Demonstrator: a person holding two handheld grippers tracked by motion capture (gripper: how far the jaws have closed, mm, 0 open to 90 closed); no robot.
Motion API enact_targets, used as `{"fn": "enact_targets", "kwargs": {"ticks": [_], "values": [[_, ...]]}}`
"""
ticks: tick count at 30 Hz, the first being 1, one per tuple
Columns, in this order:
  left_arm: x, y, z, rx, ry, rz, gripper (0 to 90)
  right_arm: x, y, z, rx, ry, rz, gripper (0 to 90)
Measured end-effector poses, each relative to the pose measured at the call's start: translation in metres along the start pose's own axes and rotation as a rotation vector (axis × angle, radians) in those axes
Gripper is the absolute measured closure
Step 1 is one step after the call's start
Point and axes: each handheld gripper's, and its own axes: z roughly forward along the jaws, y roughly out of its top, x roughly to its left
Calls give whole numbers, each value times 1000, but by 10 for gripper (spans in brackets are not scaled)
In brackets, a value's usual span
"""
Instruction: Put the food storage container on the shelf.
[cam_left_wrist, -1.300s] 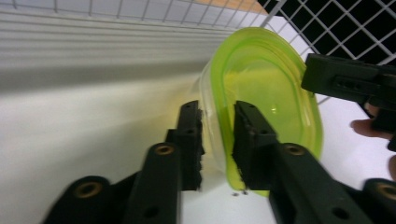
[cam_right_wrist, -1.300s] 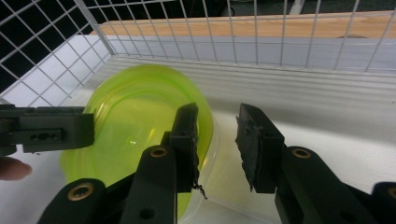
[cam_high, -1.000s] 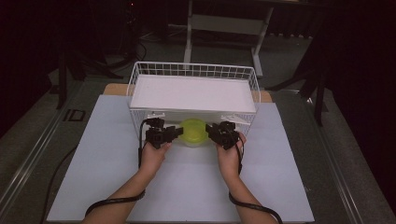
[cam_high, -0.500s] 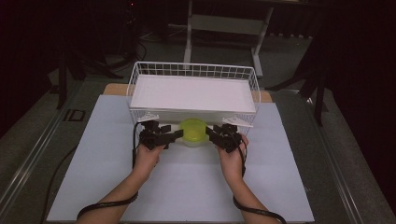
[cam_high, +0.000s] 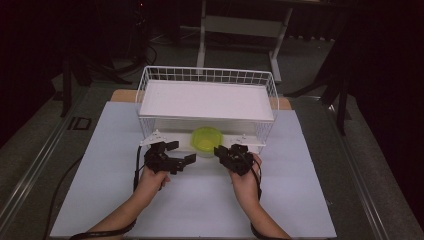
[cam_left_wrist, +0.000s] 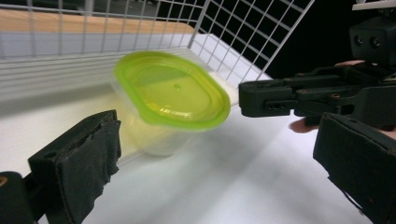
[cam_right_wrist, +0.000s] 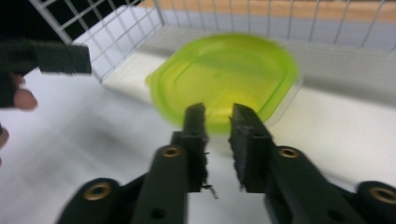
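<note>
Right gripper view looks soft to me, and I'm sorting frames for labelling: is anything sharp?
Right gripper view: the lidded tub is smeared, the jaws crisper. Left gripper view: tub slightly blurred, rack wires clear. High view: dim surroundings, table evenly lit.

The container (cam_high: 207, 141) has a bright yellow-green lid and a clear body. The wire basket (cam_high: 150, 80) is white, with a grid pattern. The table (cam_high: 200, 210) is pale grey-white. Both grippers are black.

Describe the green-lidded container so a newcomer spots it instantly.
Find the white wire rack at the table's far middle. Under its shelf, at the front edge, sits the container, between the left claw and right claw. It is the only lime-green thing there: clear tub, rounded lid.
</note>
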Motion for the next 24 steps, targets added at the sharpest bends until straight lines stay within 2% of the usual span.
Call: {"fn": "enact_targets", "kwargs": {"ticks": [2,4,6,8,12,17,21,24], "values": [[-5,-4,-7,0,26,49,18,4,-5,0,23,9,-19,893],[-9,-9,-13,-5,33,75,18,9,-11,5,71,38,-40,898],[-11,-15,-18,-17,15,89,18,12,-16,11,91,46,-53,898],[-14,-22,-22,-33,25,95,18,14,-18,17,106,44,-50,898],[-13,-32,-27,-31,38,88,18,15,-18,30,123,35,-42,898],[-10,-34,-31,-63,33,54,18,13,-14,43,129,10,-25,898],[-11,-36,-30,-48,34,63,18,9,-11,51,118,-3,-1,896],[-9,-38,-30,-53,27,49,18,5,-8,54,103,-12,8,890]]}}
